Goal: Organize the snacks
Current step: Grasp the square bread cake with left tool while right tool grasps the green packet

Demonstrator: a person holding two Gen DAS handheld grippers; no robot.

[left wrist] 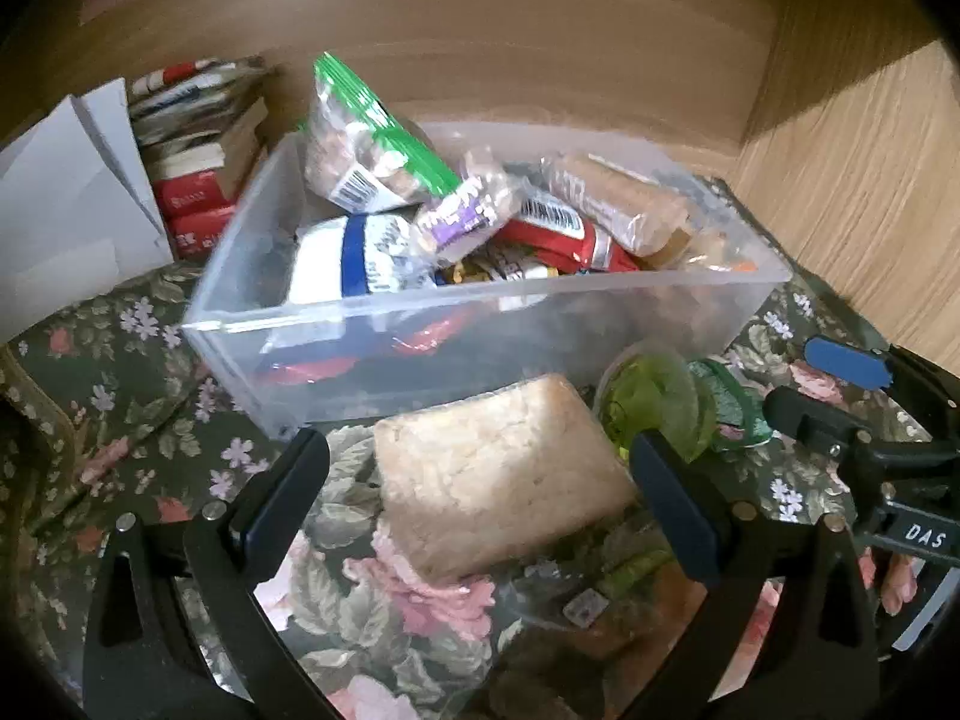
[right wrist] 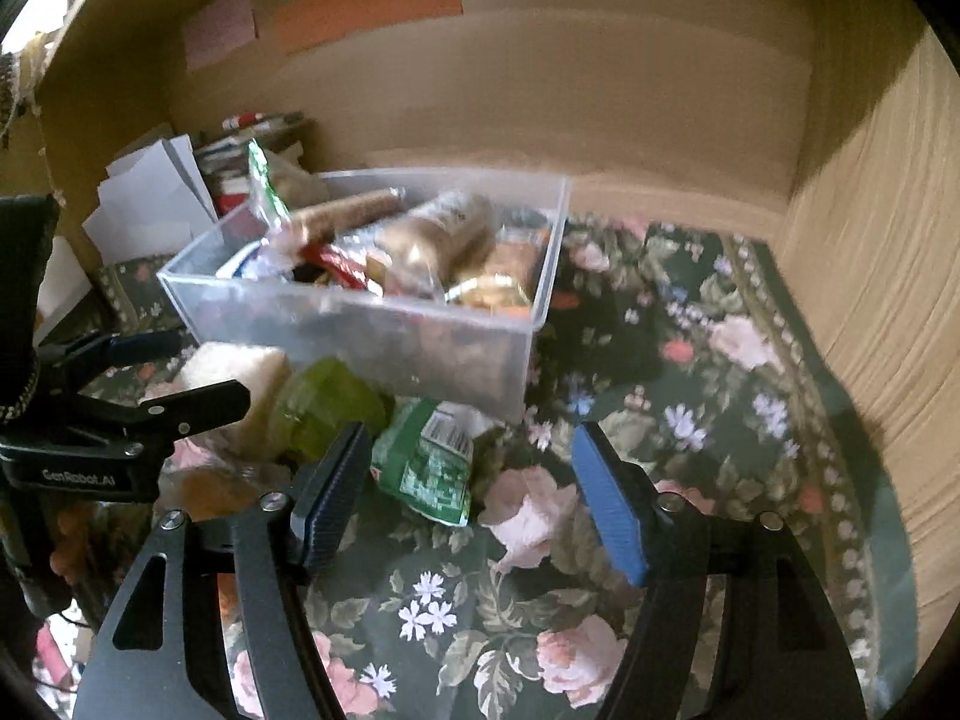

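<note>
Both tools are over the floral tablecloth (right wrist: pixel 690 360), in front of the clear rectangular plastic bin (left wrist: pixel 480 312), which is already heaped with wrapped snacks. The left gripper (left wrist: pixel 480 486) has its jaws spread wide and holding nothing, and the pale, pillow-shaped rice-cake packet in clear wrap (left wrist: pixel 498 474) lies right between them, closer to the right finger than the left. It looks lined up for a pinch.

Just beyond that right finger sits a translucent green plastic cup (left wrist: pixel 654 402), touching or nearly touching the packet's far corner. There's the first risk: if the jaws close from this angle, the right finger could catch the cup and tip or shove it into the bin wall.

The right gripper (right wrist: pixel 468 498) is also wide open and empty. Beside its left finger lies a crumpled green foil snack packet (right wrist: pixel 429 468), partly between the fingers and partly outside them. A close from here would likely nip only its edge, and slick foil could slide out.

Then there's the bin itself. A green-topped zip bag (left wrist: pixel 360 138) stands well above the rim, and bars lean across each other. Drop anything more on top and that pile may spill over the near wall. The packet also looks crumbly, so a hard squeeze could crush it.
</note>
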